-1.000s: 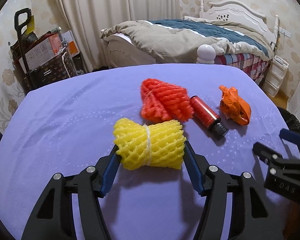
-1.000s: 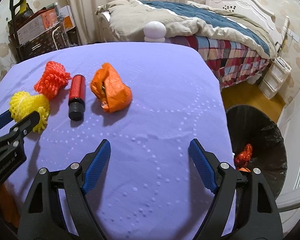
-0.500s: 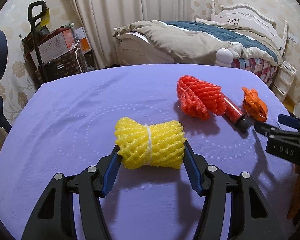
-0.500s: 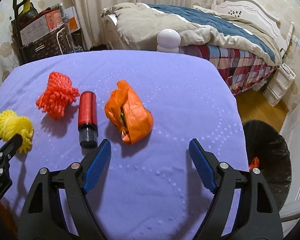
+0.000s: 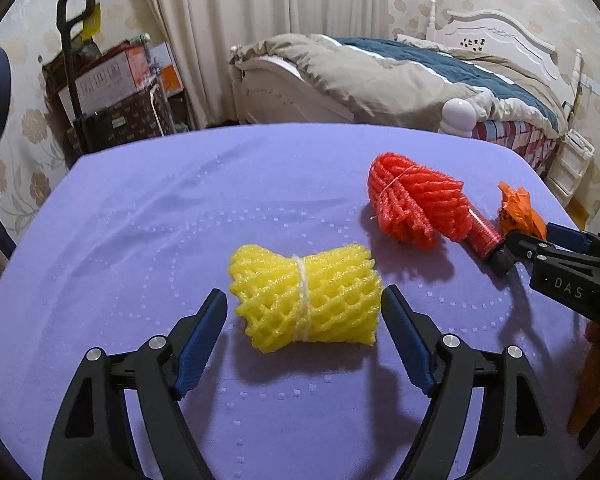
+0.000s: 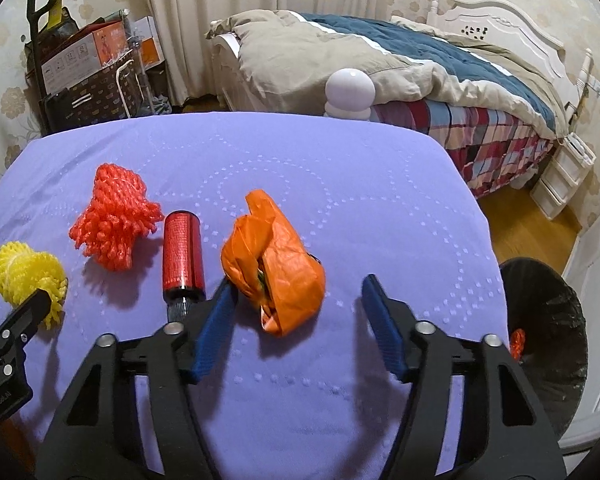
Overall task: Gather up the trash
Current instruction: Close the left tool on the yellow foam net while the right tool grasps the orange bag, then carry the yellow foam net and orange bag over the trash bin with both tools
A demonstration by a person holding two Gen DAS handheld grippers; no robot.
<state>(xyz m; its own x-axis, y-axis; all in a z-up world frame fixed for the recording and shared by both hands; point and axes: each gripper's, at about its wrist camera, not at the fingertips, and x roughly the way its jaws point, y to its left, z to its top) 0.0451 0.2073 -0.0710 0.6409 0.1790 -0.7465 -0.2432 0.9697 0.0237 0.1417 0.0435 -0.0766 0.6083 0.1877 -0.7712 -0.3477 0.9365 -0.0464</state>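
A yellow foam net bundle point(image 5: 304, 280) lies on the purple tablecloth point(image 5: 140, 220) between the fingers of my left gripper point(image 5: 303, 293). Its jaws are opening, and a small gap shows on each side of the bundle. My right gripper point(image 6: 299, 282) straddles a crumpled orange plastic bag point(image 6: 276, 268). These jaws are closing; the left pad is at the bag's edge and the right pad stands well off it. A red foam net bundle point(image 6: 114, 220) and a red bottle with a black cap point(image 6: 182, 248) lie left of the bag.
A black-lined bin point(image 6: 548, 320) stands on the floor past the table's right edge, with a red scrap point(image 6: 518, 340) inside. Behind the table are a bed point(image 6: 420, 64), stacked boxes with a hand cart point(image 5: 100, 92), and white drawers point(image 6: 564, 176).
The left pads, earlier pressed on the yellow bundle, have spread off it. The right gripper has moved over to the orange bag and its jaws have narrowed around it.
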